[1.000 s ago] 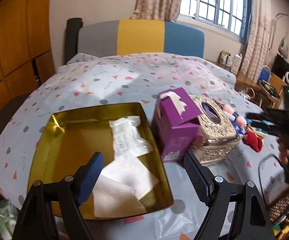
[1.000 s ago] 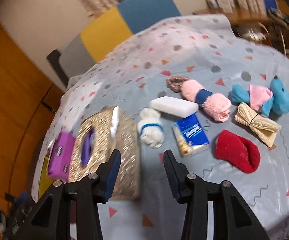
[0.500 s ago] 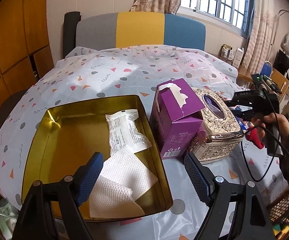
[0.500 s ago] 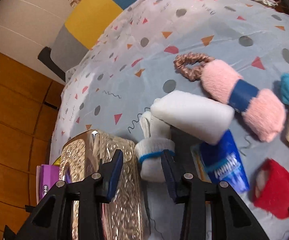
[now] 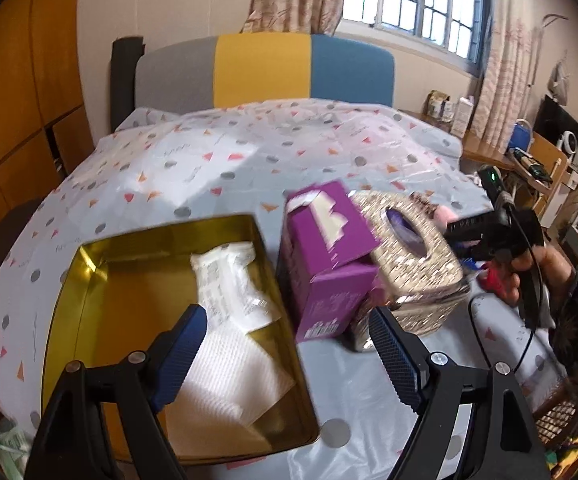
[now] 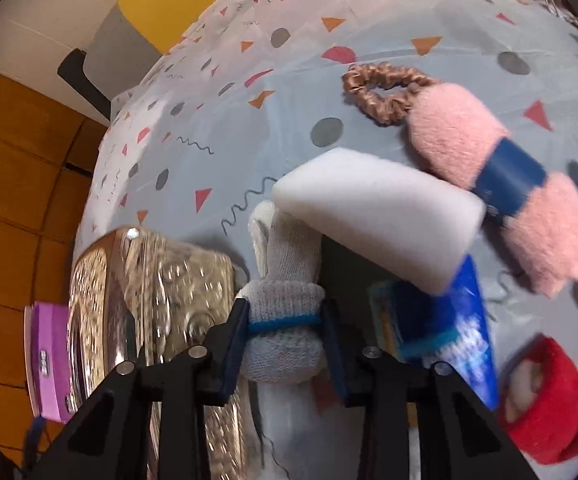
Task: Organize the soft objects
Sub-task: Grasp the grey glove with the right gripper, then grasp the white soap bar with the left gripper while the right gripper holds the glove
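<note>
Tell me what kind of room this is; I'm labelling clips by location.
Most likely a bedroom at home: a bed under a patterned cover with a padded tricolour headboard, a curtained window, and wooden wardrobe doors alongside.

Tin (image 5: 69, 280) on the bed sheet (image 5: 249, 160), papers (image 5: 229, 364) inside. Right of it, small box (image 5: 329, 264), then tissue box (image 5: 413, 264). Rolled glove (image 6: 285, 308) just right of that, sponge (image 6: 377, 216) behind, leaning on the tissue pack (image 6: 449, 332).
</note>
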Available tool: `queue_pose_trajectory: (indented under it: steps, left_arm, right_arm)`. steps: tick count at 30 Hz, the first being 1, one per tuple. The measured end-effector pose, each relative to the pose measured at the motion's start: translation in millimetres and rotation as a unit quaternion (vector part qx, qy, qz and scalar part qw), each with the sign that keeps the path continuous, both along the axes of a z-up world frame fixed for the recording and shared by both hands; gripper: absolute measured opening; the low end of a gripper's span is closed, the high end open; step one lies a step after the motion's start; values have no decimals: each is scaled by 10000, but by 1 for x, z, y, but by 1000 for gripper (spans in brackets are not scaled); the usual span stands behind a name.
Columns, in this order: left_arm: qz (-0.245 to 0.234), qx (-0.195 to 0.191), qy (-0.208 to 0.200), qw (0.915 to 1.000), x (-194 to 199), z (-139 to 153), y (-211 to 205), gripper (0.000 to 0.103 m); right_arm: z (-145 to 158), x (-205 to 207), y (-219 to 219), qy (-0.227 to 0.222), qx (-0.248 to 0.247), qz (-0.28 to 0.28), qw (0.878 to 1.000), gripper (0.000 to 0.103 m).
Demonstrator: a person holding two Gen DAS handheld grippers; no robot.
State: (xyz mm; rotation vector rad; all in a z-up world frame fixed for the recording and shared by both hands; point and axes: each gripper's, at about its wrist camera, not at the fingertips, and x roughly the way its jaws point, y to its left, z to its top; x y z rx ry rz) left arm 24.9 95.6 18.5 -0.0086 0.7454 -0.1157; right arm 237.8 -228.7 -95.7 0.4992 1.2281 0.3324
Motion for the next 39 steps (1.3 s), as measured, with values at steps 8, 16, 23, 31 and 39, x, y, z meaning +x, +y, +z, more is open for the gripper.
queue_pose_trajectory:
  steps: [8, 16, 23, 31, 39]
  left_arm:
    - [-812, -140, -340, 9960, 31, 45, -57, 84]
    - [-1708, -1307, 911, 9724, 108, 49, -151, 81]
    - [-1573, -1722, 2029, 9510, 181, 11, -234, 63]
    - [-581, -1784, 3043, 9339, 227, -56, -262, 66]
    - [-145, -1743, 3333, 9265, 245, -90, -265, 70]
  right_arm:
    - [8, -54, -10, 141, -699, 625, 9955, 35]
    - [12, -82, -32, 43, -1032, 520, 9933, 35]
    - [9, -101, -59, -28, -824, 414, 9957, 36]
    - [9, -106, -75, -13, -702, 339, 9970, 36]
    - [9, -103, -71, -6, -715, 316, 9969, 36]
